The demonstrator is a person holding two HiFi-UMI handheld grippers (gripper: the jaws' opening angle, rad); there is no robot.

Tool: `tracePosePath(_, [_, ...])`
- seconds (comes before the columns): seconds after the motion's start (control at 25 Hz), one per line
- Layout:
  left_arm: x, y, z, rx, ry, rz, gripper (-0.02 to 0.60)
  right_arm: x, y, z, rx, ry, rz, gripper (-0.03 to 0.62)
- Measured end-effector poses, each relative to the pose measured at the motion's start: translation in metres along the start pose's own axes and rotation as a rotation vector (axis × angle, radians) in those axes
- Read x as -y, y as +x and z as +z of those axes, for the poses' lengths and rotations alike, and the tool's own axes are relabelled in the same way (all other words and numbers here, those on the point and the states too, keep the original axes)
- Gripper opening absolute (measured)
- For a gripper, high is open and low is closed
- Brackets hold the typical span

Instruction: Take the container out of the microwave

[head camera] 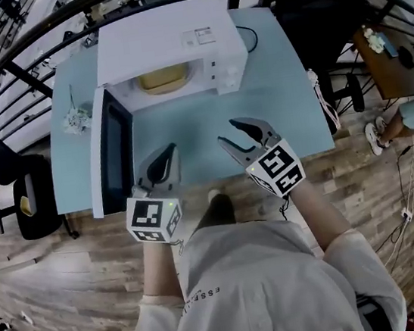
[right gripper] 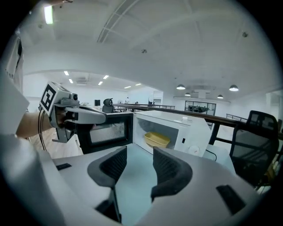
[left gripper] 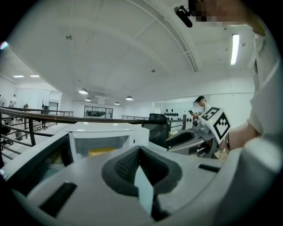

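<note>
Right gripper (head camera: 227, 131) had its jaws apart and empty, aimed at the yellow container (head camera: 164, 79) inside the microwave (head camera: 167, 44), whose door (head camera: 116, 152) stood open for reaching. Left gripper (head camera: 167, 153) seemed closed on nothing, probably spare.

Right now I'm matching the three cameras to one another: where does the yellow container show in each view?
Head view: the yellow container is at upper centre, inside the white microwave.
Left gripper view: the container is left of centre, low in the cavity.
Right gripper view: the container is near centre, inside the cavity.
Shared landmark: the white microwave, standing open, shows in all three.
</note>
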State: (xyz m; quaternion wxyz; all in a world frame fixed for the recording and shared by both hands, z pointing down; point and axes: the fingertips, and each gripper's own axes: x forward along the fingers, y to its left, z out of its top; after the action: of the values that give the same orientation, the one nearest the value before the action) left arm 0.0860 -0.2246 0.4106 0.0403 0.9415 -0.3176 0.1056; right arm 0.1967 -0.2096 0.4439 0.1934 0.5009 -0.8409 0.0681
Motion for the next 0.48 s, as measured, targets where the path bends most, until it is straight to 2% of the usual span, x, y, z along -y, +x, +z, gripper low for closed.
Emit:
tracePosePath(0.2, [-0.044,0.027,0.0,-0.036,-0.009,0.03,-0.006,0.022,0.067,0.011,-0.064,-0.058,0.057,0.184])
tracePosePath(0.48, [-0.093,0.05,-0.007,-0.059,0.0,0.049,-0.006,0.031,0.161,0.009,-0.193,-0.199,0.166,0.184])
